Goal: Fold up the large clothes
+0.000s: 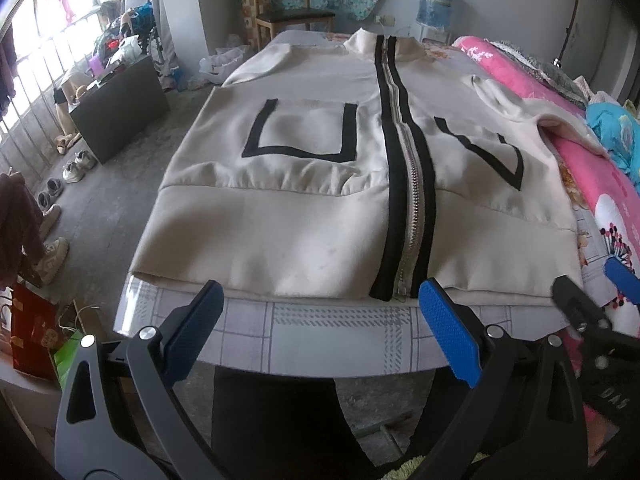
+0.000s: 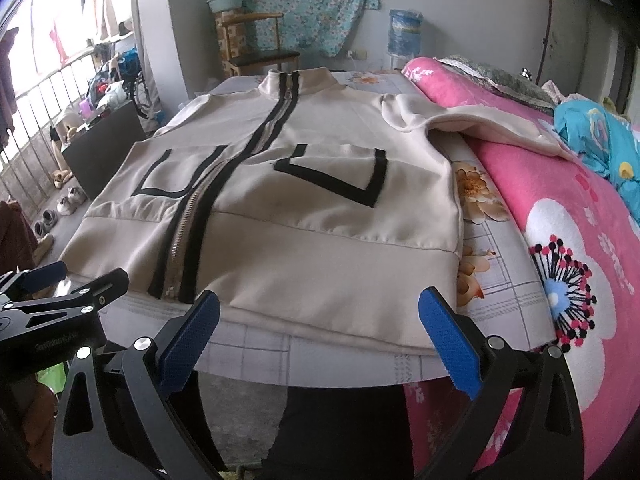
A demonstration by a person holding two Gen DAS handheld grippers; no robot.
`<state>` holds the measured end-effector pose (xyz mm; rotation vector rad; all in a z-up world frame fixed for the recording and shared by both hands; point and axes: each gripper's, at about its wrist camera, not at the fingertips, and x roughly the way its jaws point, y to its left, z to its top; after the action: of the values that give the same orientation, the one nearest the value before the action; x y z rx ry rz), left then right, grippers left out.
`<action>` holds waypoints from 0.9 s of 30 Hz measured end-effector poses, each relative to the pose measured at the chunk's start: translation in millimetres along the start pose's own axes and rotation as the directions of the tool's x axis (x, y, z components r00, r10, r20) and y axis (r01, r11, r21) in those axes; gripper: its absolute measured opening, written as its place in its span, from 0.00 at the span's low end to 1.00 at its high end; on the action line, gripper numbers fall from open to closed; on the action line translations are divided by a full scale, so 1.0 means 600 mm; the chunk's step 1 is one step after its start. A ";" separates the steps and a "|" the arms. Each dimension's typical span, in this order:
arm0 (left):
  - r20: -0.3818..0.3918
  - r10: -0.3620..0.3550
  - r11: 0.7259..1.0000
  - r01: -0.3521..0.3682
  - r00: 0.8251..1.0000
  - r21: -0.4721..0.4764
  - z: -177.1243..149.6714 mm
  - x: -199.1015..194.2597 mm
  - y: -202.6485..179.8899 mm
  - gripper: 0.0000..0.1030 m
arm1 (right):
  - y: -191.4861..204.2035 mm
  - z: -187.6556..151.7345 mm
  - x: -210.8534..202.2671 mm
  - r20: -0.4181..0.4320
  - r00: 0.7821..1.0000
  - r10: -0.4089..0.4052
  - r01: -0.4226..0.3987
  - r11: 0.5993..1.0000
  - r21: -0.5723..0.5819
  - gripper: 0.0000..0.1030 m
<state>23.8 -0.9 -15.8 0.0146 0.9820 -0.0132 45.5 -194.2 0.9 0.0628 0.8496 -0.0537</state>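
beige zip jacket [image 1: 320, 184] lying flat on the bed [image 1: 320, 332], front up, both claws open short of its hem.

the jacket's long axis runs straight away from the cameras: hem at the near edge of the bed, collar [image 1: 384, 46] at the far end, the black-trimmed zipper [image 1: 404, 184] closed along the middle. its right sleeve [image 2: 492, 124] drapes onto the pink quilt [image 2: 560, 208] beside it. the left claw [image 1: 320, 320] and right claw [image 2: 320, 324] both hover with jaws spread wide, holding nothing, just off the hem and not touching it.
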 end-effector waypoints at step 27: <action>0.122 -0.195 0.976 0.205 0.973 -0.073 0.029 0.063 0.080 0.92 | -0.167 -0.004 0.123 -0.122 0.989 0.082 -0.051 0.969 0.242 0.64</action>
<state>60.1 46.7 -37.2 -0.1625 0.8654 -0.1556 85.1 -295.8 -59.5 0.3236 0.9689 -0.0892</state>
